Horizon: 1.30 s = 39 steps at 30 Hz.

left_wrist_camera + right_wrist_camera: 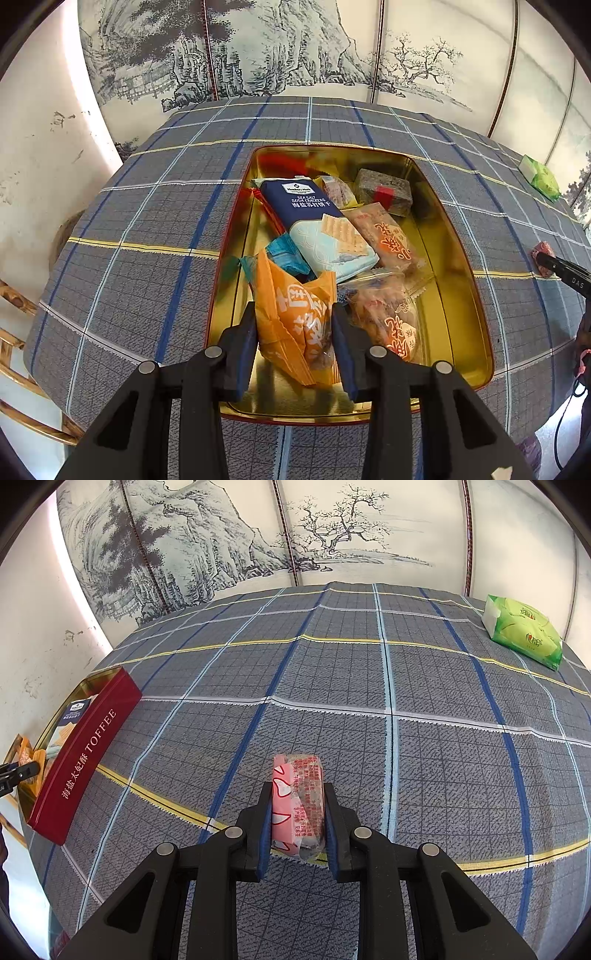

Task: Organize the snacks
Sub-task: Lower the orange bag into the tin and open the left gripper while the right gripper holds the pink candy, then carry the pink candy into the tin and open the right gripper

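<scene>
While both grippers are loaded, stock reads thus. One gold-lined tin (458,236), red outside, on one plaid tablecloth (147,229). In it: one navy cracker pack (314,221), two clear orange-printed packets (388,232), one dark foil block (384,190), one teal wrapper (288,254); others partly hidden. Left gripper (295,332): jaws clamped on one orange packet (295,317) over the tin's near end. Right gripper (297,819): jaws clamped on one pink snack (297,801) at the cloth. One green tissue pack (524,631), far right corner.
</scene>
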Motion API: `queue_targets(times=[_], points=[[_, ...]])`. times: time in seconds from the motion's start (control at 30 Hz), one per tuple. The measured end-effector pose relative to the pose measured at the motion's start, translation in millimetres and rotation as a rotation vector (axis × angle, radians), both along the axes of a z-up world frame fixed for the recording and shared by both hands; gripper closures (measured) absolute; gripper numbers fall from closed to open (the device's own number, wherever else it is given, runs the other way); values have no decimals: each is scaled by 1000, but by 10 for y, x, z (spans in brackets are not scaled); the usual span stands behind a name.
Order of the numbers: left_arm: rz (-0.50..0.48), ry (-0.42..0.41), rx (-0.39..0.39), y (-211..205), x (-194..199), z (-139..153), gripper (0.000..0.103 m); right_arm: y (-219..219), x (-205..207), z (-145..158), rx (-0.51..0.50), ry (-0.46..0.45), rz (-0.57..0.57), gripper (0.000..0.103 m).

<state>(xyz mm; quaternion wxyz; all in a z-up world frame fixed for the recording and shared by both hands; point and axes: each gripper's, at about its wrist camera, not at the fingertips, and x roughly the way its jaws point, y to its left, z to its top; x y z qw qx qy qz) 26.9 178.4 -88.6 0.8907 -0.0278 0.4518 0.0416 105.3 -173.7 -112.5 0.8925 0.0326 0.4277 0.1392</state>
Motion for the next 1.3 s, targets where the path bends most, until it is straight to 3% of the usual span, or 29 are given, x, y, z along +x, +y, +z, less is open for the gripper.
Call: queue_targets(times=[0.23,0.5,0.77,0.87,0.97,1.3], points=[[12,-11,14,41,-6,6,62,-4,4,5,1,1,0,78],[71,-135,76,42,-158,193,24,0,8,8,0,1,1,78],[114,-194,114,-6,-290,318,20,28,-54,5,-10,-12,8,78],[146,-232,142,-13,-364,352,19,34,-143,-4,30,-9,9,78],[150,-260,77,35,-440,390,19,55,-219,2,54,-2,14,78],[153,-277,124,-13,-583,485,17,437,-431,397,155,-39,111,78]])
